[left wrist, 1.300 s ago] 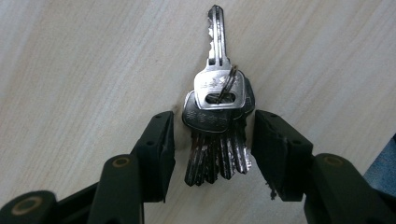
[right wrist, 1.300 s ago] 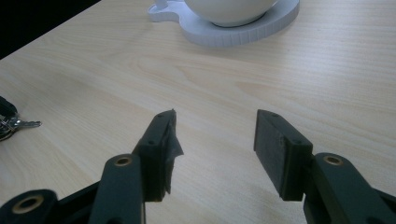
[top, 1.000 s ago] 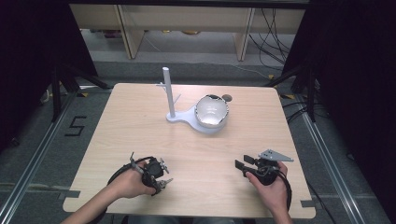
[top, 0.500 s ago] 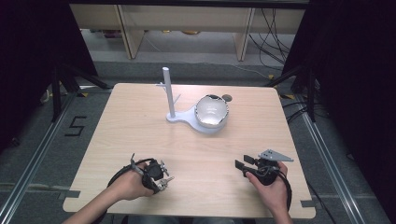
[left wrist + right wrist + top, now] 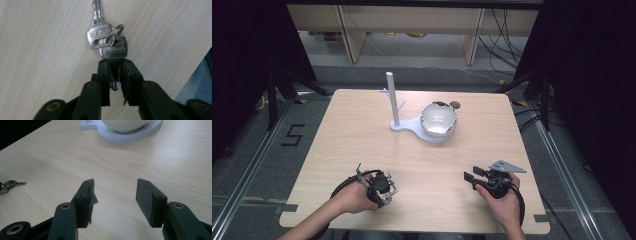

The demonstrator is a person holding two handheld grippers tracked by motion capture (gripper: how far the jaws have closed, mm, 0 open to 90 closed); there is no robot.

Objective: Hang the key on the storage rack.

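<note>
Open tabletop (image 5: 337, 145) up front
Only the white stand (image 5: 404, 125) with its bowl (image 5: 438, 119) blocks the far middle.

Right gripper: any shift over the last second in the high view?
No. The right gripper sits at the same spot against the table's near right corner and the white stand, jaws open.

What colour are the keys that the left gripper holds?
Silver metal keys on a ring, clearest in the left gripper view.
</note>
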